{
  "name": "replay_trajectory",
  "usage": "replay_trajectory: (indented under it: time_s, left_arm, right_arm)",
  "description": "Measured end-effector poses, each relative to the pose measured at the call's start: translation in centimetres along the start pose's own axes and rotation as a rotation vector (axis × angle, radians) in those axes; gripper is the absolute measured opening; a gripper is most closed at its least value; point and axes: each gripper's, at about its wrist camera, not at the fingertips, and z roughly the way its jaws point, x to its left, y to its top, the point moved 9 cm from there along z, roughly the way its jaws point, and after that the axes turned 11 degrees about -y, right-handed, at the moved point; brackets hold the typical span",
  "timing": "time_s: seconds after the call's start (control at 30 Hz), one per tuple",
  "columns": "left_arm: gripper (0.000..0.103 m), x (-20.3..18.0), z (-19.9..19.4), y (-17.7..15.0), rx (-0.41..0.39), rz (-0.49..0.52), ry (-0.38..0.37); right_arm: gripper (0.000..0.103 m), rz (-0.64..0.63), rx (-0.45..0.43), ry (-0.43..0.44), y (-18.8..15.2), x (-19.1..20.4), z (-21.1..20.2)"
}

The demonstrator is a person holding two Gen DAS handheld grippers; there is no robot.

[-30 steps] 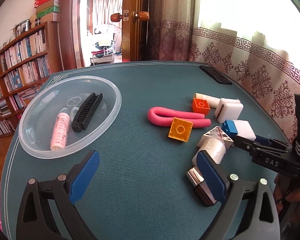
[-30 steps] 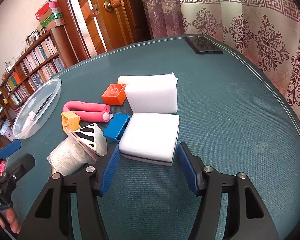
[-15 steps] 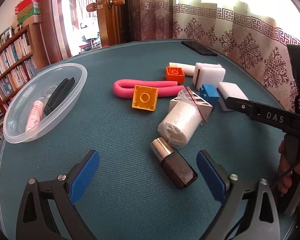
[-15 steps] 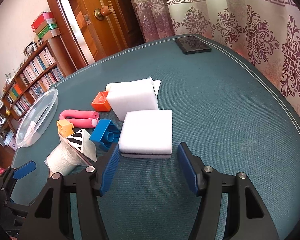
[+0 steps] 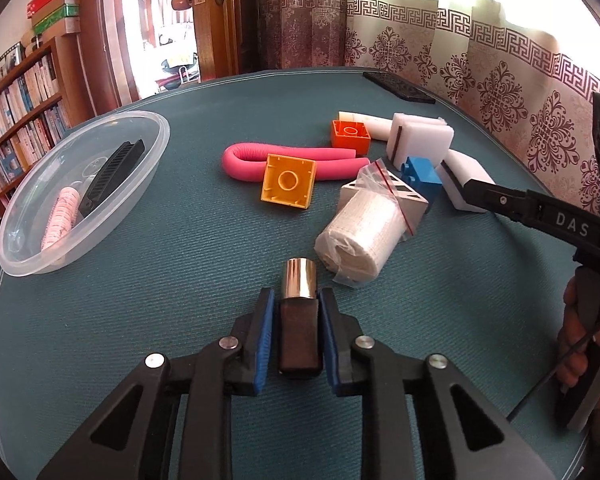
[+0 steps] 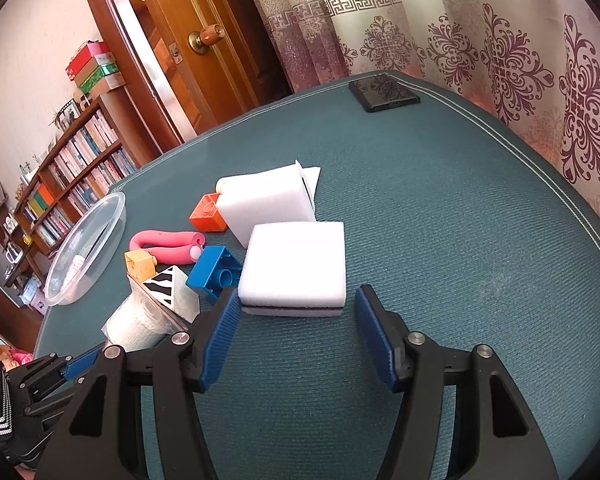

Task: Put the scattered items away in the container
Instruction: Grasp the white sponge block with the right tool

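Plenty of bare table (image 6: 480,240) lay right of the pile, out to its stitched edge; the phone (image 6: 384,92) sat at the far rim. Clear bowl (image 5: 132,128) sat at the table's left edge, comb (image 5: 112,178) and pink roll (image 5: 62,216) inside. White sponge (image 6: 296,264) lay flat between the spread blue pads of the right gripper (image 6: 296,332); contact unclear. Left gripper (image 5: 296,344) was clamped on a dark bottle (image 5: 300,340), long axis along the fingers, shiny cap (image 5: 299,278) pointing away, near the bagged roll (image 5: 358,236).

Comb (image 5: 110,176) in bowl (image 5: 156,152), left
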Motion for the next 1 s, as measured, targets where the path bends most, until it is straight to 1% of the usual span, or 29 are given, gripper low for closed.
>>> replay_trajectory:
  time_s: [0.2,0.5,0.6,0.67,0.77,0.8,0.87,1.0]
  left_arm:
    - [0.022,0.1,-0.1,0.0,-0.008,-0.015,-0.008]
    - [0.022,0.5,0.0,0.0,-0.018,-0.041,-0.030]
    - [0.022,0.5,-0.1,0.0,-0.020,-0.042,-0.032]
    - [0.022,0.5,-0.1,0.0,-0.021,-0.045,-0.036]
    - [0.022,0.5,-0.1,0.0,-0.024,-0.051,-0.041]
    - [0.022,0.5,-0.1,0.0,-0.024,-0.051,-0.041]
    - [0.022,0.5,-0.1,0.0,-0.024,-0.049,-0.039]
    - [0.022,0.6,-0.3,0.2,-0.036,-0.055,-0.039]
  right_arm:
    - [0.063,-0.016,0.002,-0.004,0.0,0.4,0.0]
    - [0.063,-0.061,0.018,-0.060,0.6,1.7,1.0]
    - [0.069,-0.082,0.021,-0.084,0.7,2.0,1.6]
    - [0.069,-0.087,0.038,-0.100,0.4,1.9,2.1]
    - [0.068,-0.088,0.034,-0.098,0.5,1.8,2.1]
    - [0.068,-0.088,0.032,-0.098,0.4,1.8,2.0]
    - [0.057,-0.088,0.028,-0.121,0.5,1.6,1.9]
    - [0.056,-0.077,0.018,-0.116,0.5,1.2,1.5]
